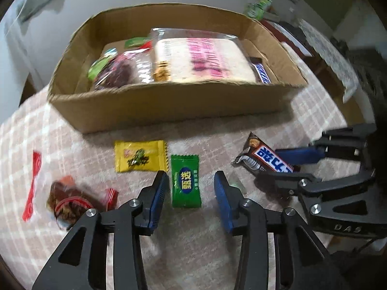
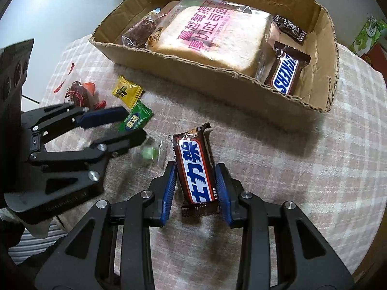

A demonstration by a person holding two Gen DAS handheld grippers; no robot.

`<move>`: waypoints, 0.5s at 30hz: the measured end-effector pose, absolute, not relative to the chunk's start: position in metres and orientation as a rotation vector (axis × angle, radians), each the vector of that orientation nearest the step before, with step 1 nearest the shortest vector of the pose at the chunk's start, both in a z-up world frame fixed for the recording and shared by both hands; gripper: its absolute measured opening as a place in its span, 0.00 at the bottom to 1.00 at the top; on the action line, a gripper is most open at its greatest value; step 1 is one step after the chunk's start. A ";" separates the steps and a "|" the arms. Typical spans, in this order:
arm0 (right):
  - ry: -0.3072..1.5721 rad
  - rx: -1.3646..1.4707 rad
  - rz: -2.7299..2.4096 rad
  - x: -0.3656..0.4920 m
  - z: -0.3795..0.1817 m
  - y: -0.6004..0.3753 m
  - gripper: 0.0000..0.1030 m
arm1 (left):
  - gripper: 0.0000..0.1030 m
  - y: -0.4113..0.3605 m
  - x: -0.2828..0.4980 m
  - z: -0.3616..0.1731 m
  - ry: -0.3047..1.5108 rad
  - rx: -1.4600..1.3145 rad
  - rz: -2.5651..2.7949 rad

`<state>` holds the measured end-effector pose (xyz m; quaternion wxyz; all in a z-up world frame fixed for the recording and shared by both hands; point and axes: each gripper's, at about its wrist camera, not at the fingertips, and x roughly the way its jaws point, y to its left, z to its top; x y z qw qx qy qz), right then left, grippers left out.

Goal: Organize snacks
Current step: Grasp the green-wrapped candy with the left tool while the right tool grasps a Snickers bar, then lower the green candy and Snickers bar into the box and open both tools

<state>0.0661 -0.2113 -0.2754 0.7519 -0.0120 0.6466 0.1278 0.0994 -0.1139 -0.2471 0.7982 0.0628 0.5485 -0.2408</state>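
Right gripper (image 2: 196,188) clamping Snickers bar (image 2: 194,166) on tabletop (image 2: 302,169); left gripper (image 1: 191,193) hanging open, straddling green candy (image 1: 185,181), not touching.

Left tongs (image 1: 191,188) angled down, jaws apart, right tongs (image 2: 196,183) clamped, pointing down

left gripper (image 1: 191,188): jaws apart astride green candy (image 1: 185,184) | right gripper (image 1: 287,166): grips chocolate bar (image 1: 263,158)
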 end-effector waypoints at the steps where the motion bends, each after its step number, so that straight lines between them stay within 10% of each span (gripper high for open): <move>1: 1.412 -0.030 0.277 0.066 -0.275 -0.211 0.33 | 0.28 -0.117 0.097 -0.248 1.160 0.191 -0.513; 15: 1.367 -0.038 0.278 0.065 -0.261 -0.209 0.32 | 0.17 -0.079 0.097 -0.233 1.136 0.044 -0.477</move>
